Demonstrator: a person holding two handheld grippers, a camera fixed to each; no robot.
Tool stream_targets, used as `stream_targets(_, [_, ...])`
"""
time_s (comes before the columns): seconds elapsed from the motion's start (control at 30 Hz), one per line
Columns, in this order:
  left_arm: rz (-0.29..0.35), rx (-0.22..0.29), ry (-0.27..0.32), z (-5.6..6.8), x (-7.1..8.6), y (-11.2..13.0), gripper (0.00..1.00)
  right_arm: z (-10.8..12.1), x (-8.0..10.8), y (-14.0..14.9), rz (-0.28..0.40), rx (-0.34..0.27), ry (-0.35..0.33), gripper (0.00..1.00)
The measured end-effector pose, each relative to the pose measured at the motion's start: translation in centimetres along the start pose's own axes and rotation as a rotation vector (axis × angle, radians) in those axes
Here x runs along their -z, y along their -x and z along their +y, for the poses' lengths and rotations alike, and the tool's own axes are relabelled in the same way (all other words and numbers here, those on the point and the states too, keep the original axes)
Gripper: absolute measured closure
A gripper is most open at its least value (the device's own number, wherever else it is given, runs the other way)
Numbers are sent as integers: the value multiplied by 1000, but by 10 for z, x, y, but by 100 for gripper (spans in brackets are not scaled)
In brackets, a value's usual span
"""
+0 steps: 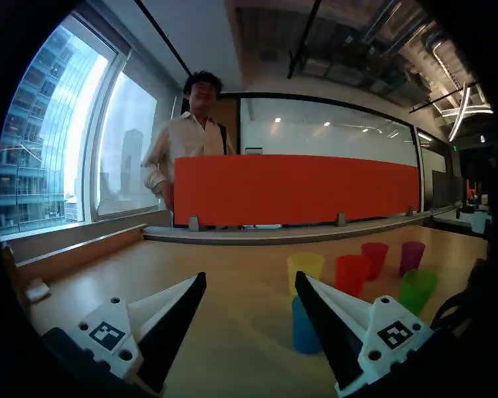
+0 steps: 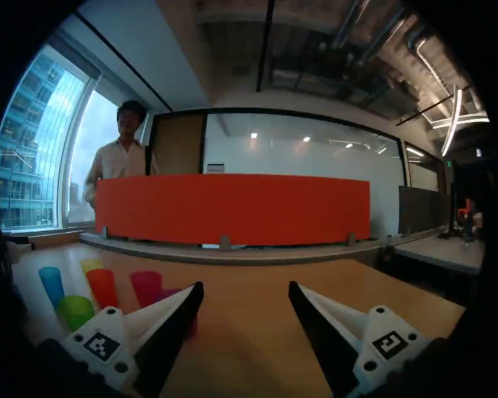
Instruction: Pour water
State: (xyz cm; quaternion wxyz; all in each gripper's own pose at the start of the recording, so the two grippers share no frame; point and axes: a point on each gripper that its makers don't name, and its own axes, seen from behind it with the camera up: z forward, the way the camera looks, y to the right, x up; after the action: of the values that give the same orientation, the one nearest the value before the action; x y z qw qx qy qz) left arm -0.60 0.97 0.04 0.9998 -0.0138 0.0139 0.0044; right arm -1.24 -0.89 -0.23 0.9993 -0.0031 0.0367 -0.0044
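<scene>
Two white fingers with black inner faces belong to the left gripper (image 1: 249, 277), which is spread wide and grips nothing. Just past them a blue cup (image 1: 304, 330) stands upright on the wooden table (image 1: 236, 265), its right side hidden behind the finger on the right of the left gripper view; whether it touches that finger I cannot tell. Farther along the table stand five more cups, all upright: a yellow cup (image 1: 305, 268) behind the blue one, a red cup (image 1: 352, 273) just beside the yellow, a pink cup (image 1: 374, 259) and a purple cup (image 1: 412, 257) farther back, and a green cup (image 1: 418, 288) nearer, to the right. An orange divider (image 1: 295, 189) runs along the far edge of the table, and a person (image 1: 189, 142) stands behind it next to a large window (image 1: 43, 152). In the right gripper view the right gripper (image 2: 244, 286) is likewise spread open, with only bare tabletop between its fingers. There the cups are grouped at the left: blue cup (image 2: 51, 284) outermost, green cup (image 2: 75, 310) nearest, yellow cup (image 2: 91, 265) behind the red cup (image 2: 103, 286), pink cup (image 2: 146, 286) next, and the purple cup (image 2: 171, 292) partly hidden by the finger on the left.
</scene>
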Motion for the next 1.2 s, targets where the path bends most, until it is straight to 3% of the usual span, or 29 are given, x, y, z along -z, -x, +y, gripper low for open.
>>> stream_targets(0.43, [0,0,0,0,0,0,0,11,-1,21,-30,-24,13,1])
stream_targets(1.2, [0,0,0,0,0,0,0,8,0,22,-35,-23,3,1])
